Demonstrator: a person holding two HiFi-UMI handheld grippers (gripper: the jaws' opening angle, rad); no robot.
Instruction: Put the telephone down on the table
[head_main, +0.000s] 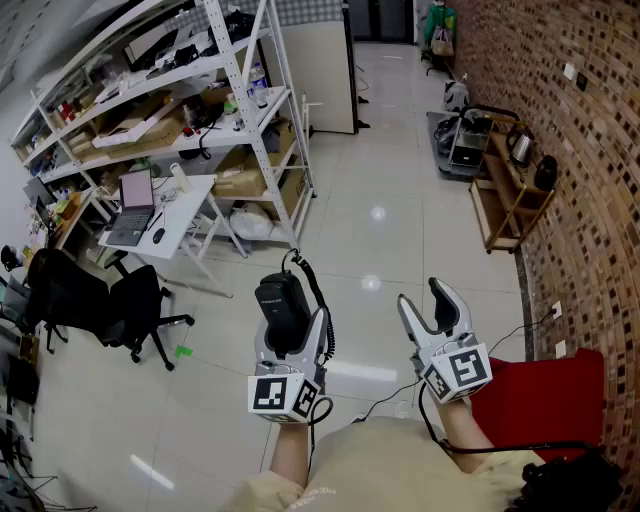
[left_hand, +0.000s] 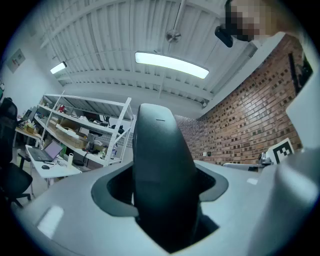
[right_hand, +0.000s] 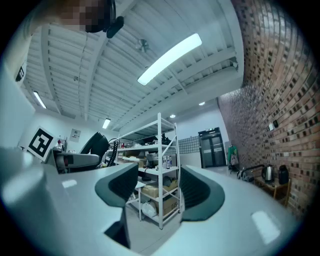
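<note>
Nearest the head camera, the person's beige garment (head_main: 380, 470) is seen at the bottom edge. Just beyond it, two grey grippers are held out over the pale tiled floor (head_main: 380, 180), both tipped slightly upward. At the far left a tall white metal shelving rack (head_main: 240, 100) is set, and before it stands a white counter (head_main: 195, 192) on which an open laptop (head_main: 133, 205) is carried.

The left gripper (head_main: 292, 332) is clamped on a black plastic telephone handset (head_main: 281, 300). The handset is held upright between the pads, with its coiled black cord (head_main: 312, 280) looping at its side. It is in the air, well apart from the counter. The right gripper (right_hand: 159, 187) is spread, and nothing is held between its jaws.

The carrying step is judged to be in hand, with the set-down not yet begun. For the next move, the handset would need to be brought across to a bare part of the counter and lowered until it is supported. Only then should it be released.
</note>
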